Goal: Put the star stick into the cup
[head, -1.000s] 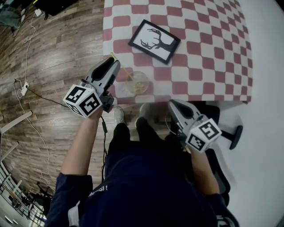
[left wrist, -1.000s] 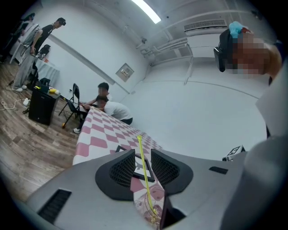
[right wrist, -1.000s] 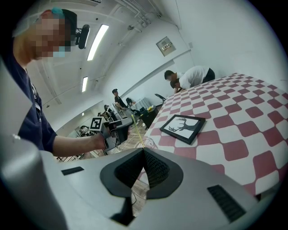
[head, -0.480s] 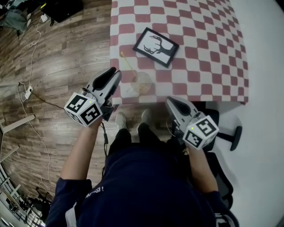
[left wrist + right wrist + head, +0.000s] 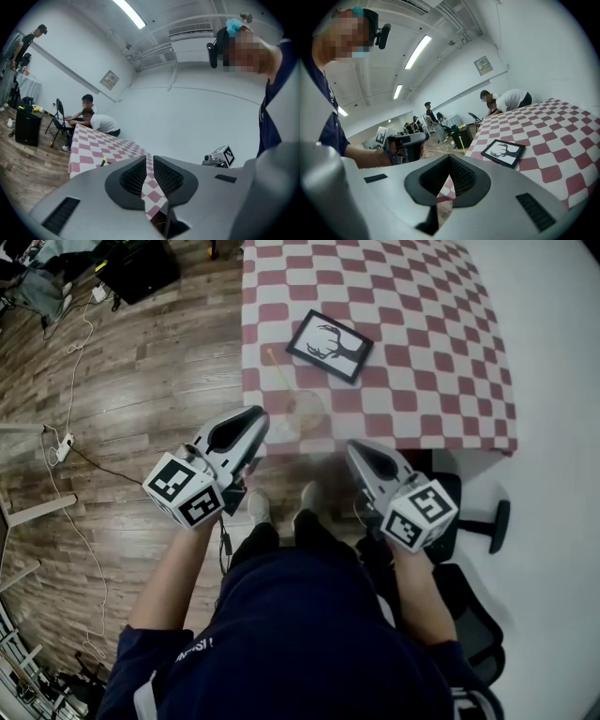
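A clear cup [image 5: 307,411] stands near the front edge of the red-and-white checkered table [image 5: 422,352]. A thin yellow stick [image 5: 279,371] rests in it and leans out toward the far left. Its yellow tip [image 5: 104,162] peeks over the jaw in the left gripper view. My left gripper [image 5: 260,414] [image 5: 148,159] hangs off the table's front left corner, short of the cup, with a narrow gap between the jaws and nothing in it. My right gripper [image 5: 353,444] [image 5: 449,157] hovers below the table edge, its jaws meeting at the tips, empty.
A black-framed antler picture [image 5: 330,345] [image 5: 503,152] lies beyond the cup. A black office chair base [image 5: 483,512] sits at the right under the table edge. Cables [image 5: 66,432] trail over the wooden floor at left. People sit at the table's far end [image 5: 96,121].
Both grippers have drawn back from the table toward my body. The left one has moved away from the stick, which stays leaning in the cup.
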Demonstrator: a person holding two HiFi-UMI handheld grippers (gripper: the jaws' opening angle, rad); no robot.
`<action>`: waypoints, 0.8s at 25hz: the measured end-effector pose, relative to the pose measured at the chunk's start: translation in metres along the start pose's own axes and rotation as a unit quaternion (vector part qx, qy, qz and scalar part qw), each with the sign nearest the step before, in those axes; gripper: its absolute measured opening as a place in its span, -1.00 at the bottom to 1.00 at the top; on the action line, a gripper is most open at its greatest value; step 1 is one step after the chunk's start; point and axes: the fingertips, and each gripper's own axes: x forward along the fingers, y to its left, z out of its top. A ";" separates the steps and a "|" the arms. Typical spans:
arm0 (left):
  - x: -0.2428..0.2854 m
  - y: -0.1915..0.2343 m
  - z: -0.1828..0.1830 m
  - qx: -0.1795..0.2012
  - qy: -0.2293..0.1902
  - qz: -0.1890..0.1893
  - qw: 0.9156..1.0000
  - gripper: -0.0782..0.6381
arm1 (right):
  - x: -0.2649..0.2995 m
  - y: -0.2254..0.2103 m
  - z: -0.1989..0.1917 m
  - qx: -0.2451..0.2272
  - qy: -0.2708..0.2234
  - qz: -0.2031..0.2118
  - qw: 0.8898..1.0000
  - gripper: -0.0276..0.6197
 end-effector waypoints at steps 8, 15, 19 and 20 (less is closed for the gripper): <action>-0.030 -0.032 0.010 0.011 -0.011 -0.033 0.999 -0.65 | -0.009 0.034 -0.002 -0.015 -0.014 -0.002 1.000 -0.86; -0.054 -0.049 0.010 0.023 -0.007 -0.041 0.999 -0.67 | -0.018 0.055 -0.008 -0.013 -0.025 -0.004 1.000 -0.87; -0.061 -0.055 0.003 0.028 0.001 -0.042 0.999 -0.68 | -0.020 0.063 -0.011 -0.016 -0.027 0.001 1.000 -0.87; -0.062 -0.056 0.002 0.030 0.003 -0.042 0.999 -0.68 | -0.020 0.064 -0.012 -0.016 -0.027 0.003 0.999 -0.87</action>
